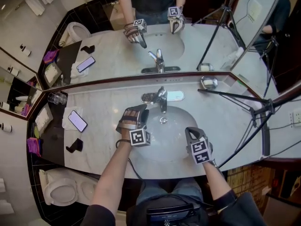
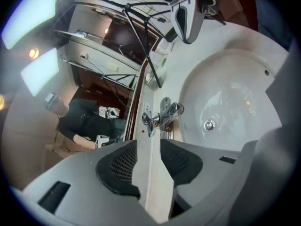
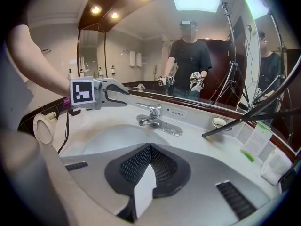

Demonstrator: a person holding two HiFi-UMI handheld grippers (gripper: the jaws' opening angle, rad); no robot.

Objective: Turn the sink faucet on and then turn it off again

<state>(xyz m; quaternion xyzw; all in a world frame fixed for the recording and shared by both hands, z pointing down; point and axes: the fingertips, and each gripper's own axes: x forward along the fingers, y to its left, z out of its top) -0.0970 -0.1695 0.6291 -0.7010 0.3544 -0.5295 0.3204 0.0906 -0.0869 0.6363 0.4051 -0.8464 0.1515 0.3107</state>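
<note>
Plainly you had the left gripper (image 1: 135,113) leading: it hung over the sink basin (image 1: 175,136) near its 10 o'clock edge, with the faucet (image 1: 161,97) just off at about 2 o'clock from its tips and not touched. Its claw stood apart with nothing between the pads, only bare counter (image 1: 103,102) showing through the gap in the left gripper view, and the faucet ahead at 12 o'clock. Your right gripper (image 1: 193,132) waited at the basin's 4 o'clock rim, its claw pressed together on nothing. I judged the step to be the reach for the lever, and since I saw no stream, probably the turning-on. The next move would call for bringing the spread pads around or under the lever's tip and lifting it squarely, since the chrome looked slick. Whether water ran I could not settle, because glare on the white bowl and the drain (image 1: 163,120) could mask a thin flow. The lever's exact tilt was also hard to read from above. A phone (image 1: 77,120) lay at 9 o'clock, well apart, and a tripod (image 1: 244,98) was cut off at 3 o'clock.
</note>
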